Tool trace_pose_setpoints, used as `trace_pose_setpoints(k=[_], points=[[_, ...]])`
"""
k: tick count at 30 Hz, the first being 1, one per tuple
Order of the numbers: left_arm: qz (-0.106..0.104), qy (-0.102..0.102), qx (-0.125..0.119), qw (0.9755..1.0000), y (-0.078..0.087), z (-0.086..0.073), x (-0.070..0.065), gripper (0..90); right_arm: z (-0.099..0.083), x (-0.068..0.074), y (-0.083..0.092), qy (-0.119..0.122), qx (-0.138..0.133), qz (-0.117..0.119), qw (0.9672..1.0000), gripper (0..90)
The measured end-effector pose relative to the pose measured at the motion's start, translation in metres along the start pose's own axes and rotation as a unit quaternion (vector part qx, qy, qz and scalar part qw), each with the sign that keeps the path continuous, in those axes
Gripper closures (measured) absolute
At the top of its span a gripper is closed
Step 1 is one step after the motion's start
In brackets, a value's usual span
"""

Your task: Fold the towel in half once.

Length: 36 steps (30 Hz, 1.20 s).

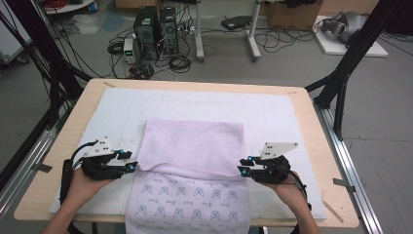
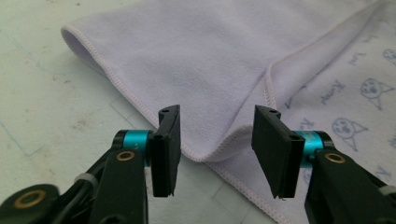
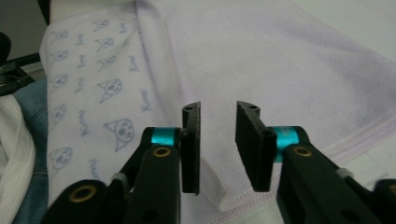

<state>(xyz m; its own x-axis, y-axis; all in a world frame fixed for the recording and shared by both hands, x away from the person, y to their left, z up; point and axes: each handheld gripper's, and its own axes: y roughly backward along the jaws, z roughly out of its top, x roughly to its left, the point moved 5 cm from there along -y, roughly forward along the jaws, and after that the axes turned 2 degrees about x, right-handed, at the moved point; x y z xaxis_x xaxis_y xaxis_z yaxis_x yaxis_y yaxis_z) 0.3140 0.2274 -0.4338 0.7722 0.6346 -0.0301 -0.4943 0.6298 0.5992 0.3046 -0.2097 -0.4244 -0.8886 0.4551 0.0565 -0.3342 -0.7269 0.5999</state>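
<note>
Lilac towel (image 1: 195,141) lies on the white mat (image 1: 272,112) mid-table, its far half folded over toward the person so the plain side is up; the cat-print part (image 1: 187,200) sticks out at 6 o'clock and hangs over the near table edge.

Left gripper (image 1: 132,162) sits at 9 o'clock of the fold's near edge, just beside the towel's left corner. In the left gripper view (image 2: 215,142) its jaws are released, a moderate gap, with the folded corner of the towel (image 2: 210,70) lying in line with the gap just past the tips; pads don't press on it. Nothing held.

Right gripper (image 1: 242,166) sits at 3 o'clock of the same edge, by the right corner. In the right gripper view (image 3: 218,140) its jaws stand apart, narrower gap, over the hemmed towel edge (image 3: 289,70); no cloth pinched. Whether the tips brush the fabric, can't tell.
</note>
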Motion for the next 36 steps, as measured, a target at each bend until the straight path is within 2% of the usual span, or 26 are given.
trace_pose_setpoints(k=[3, 5, 7, 8, 10, 11, 13, 15, 17, 19, 21, 24, 26, 30, 32, 33, 34, 36], points=[[-0.001, 0.008, -0.01, 0.9999, -0.005, 0.008, 0.006, 53.5, 0.005, -0.007, -0.005, -0.002, 0.003, -0.005, 1.0, 65.8], [-0.011, 0.011, -0.011, 0.9998, -0.013, 0.011, 0.008, 57.4, 0.005, -0.011, -0.014, -0.004, 0.016, -0.004, 0.9999, 64.2], [-0.017, 0.014, 0.004, 0.9998, -0.022, 0.009, 0.009, 59.1, 0.002, -0.013, -0.024, -0.002, 0.041, -0.001, 0.9992, 62.2], [-0.028, 0.012, 0.014, 0.9994, -0.027, 0.007, 0.008, 60.6, -0.001, -0.014, -0.029, -0.003, 0.048, 0.0, 0.9988, 62.0], [-0.044, -0.001, 0.04, 0.9982, -0.035, 0.002, 0.001, 61.8, -0.006, -0.012, -0.036, -0.005, 0.066, 0.005, 0.9978, 60.1], [-0.052, -0.011, 0.054, 0.9971, -0.037, -0.001, -0.004, 62.3, -0.008, -0.01, -0.038, 0.003, 0.072, 0.006, 0.9974, 60.1], [-0.066, -0.02, 0.071, 0.9951, -0.037, -0.008, -0.011, 62.7, -0.012, -0.005, -0.04, 0.011, 0.078, 0.015, 0.9968, 60.0], [-0.083, -0.022, 0.092, 0.992, -0.033, -0.014, -0.015, 62.9, -0.017, -0.001, -0.039, 0.011, 0.088, 0.022, 0.9958, 60.0], [-0.092, -0.023, 0.098, 0.9906, -0.028, -0.018, -0.017, 61.8, -0.02, 0.001, -0.037, 0.011, 0.09, 0.026, 0.9955, 59.4], [-0.087, -0.026, 0.09, 0.9917, -0.022, -0.017, -0.018, 60.5, -0.021, 0.001, -0.033, 0.009, 0.084, 0.021, 0.9962, 59.5], [-0.083, -0.02, 0.066, 0.9941, -0.017, -0.011, -0.016, 60.4, -0.021, 0.001, -0.031, 0.005, 0.078, 0.018, 0.9968, 59.7], [-0.071, -0.017, 0.052, 0.996, -0.019, -0.008, -0.013, 60.8, -0.022, 0.002, -0.031, 0.004, 0.078, 0.017, 0.9968, 60.3], [-0.064, -0.02, 0.066, 0.9956, -0.024, -0.01, -0.012, 61.1, -0.024, 0.003, -0.033, 0.004, 0.076, 0.018, 0.9969, 60.4], [-0.07, -0.032, 0.108, 0.9911, -0.039, -0.018, -0.019, 57.0, -0.033, 0.006, -0.037, 0.0, 0.078, 0.015, 0.9968, 62.0], [-0.051, -0.054, 0.105, 0.9917, -0.04, -0.017, -0.024, 54.0, -0.037, 0.007, -0.04, 0.0, 0.077, 0.006, 0.997, 63.5], [-0.046, -0.053, 0.101, 0.9924, -0.04, -0.018, -0.025, 55.4, -0.038, 0.008, -0.04, -0.003, 0.072, 0.003, 0.9974, 65.1], [-0.045, -0.05, 0.089, 0.9938, -0.04, -0.019, -0.025, 61.4, -0.038, 0.007, -0.04, -0.004, 0.066, -0.002, 0.9978, 68.9], [-0.045, -0.029, 0.068, 0.9963, -0.039, -0.022, -0.023, 76.5, -0.039, 0.007, -0.04, -0.01, 0.063, -0.004, 0.9979, 74.0]])
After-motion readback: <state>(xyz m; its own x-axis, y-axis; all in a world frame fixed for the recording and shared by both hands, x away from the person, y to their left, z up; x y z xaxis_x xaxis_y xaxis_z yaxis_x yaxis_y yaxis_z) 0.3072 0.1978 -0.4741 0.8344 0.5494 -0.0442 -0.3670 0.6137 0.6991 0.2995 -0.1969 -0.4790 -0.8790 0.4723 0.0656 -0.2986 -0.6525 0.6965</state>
